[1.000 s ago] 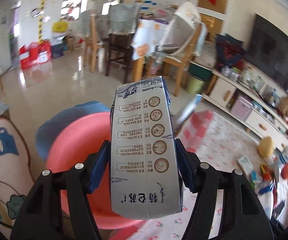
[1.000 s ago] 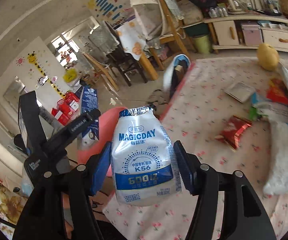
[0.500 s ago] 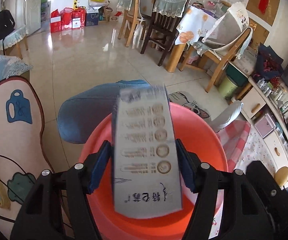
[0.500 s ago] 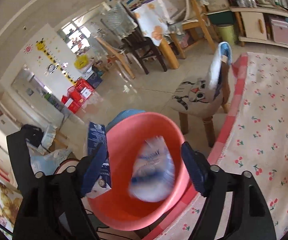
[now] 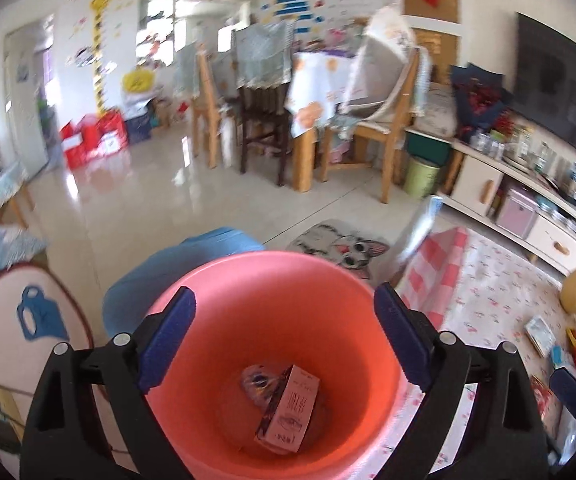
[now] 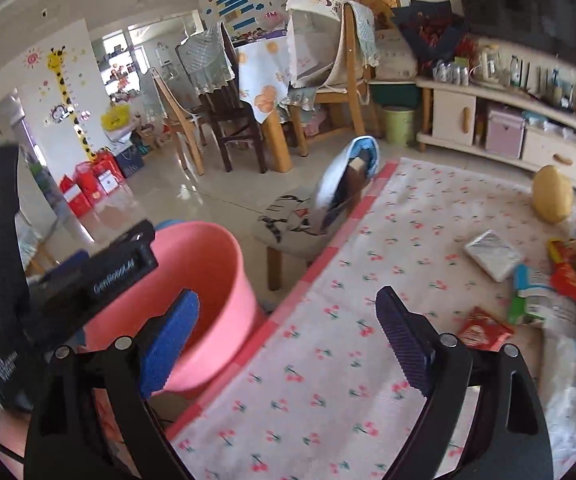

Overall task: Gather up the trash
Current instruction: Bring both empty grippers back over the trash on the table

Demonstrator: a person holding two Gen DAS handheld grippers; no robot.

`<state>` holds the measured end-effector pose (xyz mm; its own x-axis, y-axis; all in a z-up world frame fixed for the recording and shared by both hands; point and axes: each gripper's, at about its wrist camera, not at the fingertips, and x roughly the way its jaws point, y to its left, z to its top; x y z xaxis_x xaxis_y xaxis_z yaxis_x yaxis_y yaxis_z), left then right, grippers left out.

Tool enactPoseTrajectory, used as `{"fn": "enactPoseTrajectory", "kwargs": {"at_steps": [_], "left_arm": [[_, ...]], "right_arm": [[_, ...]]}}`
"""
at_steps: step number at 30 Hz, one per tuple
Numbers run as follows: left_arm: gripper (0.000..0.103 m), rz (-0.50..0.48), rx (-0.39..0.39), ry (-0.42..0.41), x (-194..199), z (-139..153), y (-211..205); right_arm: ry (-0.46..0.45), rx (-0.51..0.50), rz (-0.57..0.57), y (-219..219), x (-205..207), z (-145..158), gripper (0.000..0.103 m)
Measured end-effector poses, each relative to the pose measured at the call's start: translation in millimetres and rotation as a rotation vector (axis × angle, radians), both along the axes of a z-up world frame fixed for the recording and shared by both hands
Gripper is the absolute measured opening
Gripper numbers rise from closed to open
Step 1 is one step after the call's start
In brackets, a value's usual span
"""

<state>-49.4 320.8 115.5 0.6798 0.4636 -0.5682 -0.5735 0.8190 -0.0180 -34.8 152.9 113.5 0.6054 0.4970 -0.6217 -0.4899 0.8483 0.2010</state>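
Observation:
A pink bucket (image 5: 271, 280) stands beside the table, and in its bottom lie a milk carton (image 5: 290, 412) and a crumpled pouch (image 5: 257, 382). My left gripper (image 5: 283, 338) hangs over the bucket's mouth, its jaws opening wide with nothing between them. In the right wrist view the same bucket (image 6: 207, 276) is at the lower left. My right gripper (image 6: 288, 336) hovers above the cherry-print tablecloth (image 6: 368, 280) at the table's edge, its jaws opening and empty. The left gripper's body (image 6: 67, 280) shows at the left. Wrappers and packets (image 6: 484, 328) lie at the right of the cloth.
A stool with a cat cushion (image 5: 348, 244) stands beyond the bucket. Dining chairs and a table (image 5: 288, 92) are further back. A low TV cabinet (image 6: 508, 132) lines the right wall, with a green bin (image 6: 398, 124) by it. A yellow round object (image 6: 552, 194) sits on the cloth.
The left gripper let go of the milk carton and the right one of the white pouch; both dropped into the bucket. Both jaws widened. The right gripper swung back over the tablecloth.

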Motion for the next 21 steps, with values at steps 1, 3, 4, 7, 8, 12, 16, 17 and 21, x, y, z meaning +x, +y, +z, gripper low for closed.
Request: {"fn": "enactPoseTrajectory", "kwargs": {"at_steps": [1,3,4,7,8,12,16,17,21], "left_arm": [[0.093,-0.022,0.015,-0.001,1.7,1.4,-7.5],[0.097,-0.053,0.034,0.000,4.7,3.9,-18.6],[0.098,-0.065,0.046,-0.002,5.5,4.8,-24.5],[0.099,-0.105,0.076,-0.022,4.6,6.5,-40.3],[0.099,-0.116,0.079,-0.027,5.0,7.3,-44.4],[0.099,-0.167,0.061,-0.048,4.5,7.9,-58.4],[0.099,-0.214,0.058,-0.071,2.4,8.2,-74.3],[0.099,-0.228,0.057,-0.076,2.0,8.3,-79.0],[0.099,-0.283,0.052,-0.087,-0.2,7.1,-95.9]], "right_arm": [[-0.007,-0.009,-0.006,-5.7,-3.1,0.4,0.090],[-0.018,-0.021,-0.023,-17.4,-8.4,1.9,0.090],[-0.022,-0.026,-0.034,-23.6,-10.2,3.7,0.090],[-0.034,-0.037,-0.070,-42.1,-13.8,4.2,0.090],[-0.034,-0.039,-0.082,-48.6,-15.5,4.8,0.090],[-0.042,-0.053,-0.134,-74.3,-21.3,7.2,0.090],[-0.073,-0.071,-0.180,-97.0,-32.7,11.0,0.093],[-0.077,-0.070,-0.189,-102.5,-35.1,11.5,0.094],[-0.091,-0.084,-0.215,-122.4,-43.4,13.3,0.094]]}}
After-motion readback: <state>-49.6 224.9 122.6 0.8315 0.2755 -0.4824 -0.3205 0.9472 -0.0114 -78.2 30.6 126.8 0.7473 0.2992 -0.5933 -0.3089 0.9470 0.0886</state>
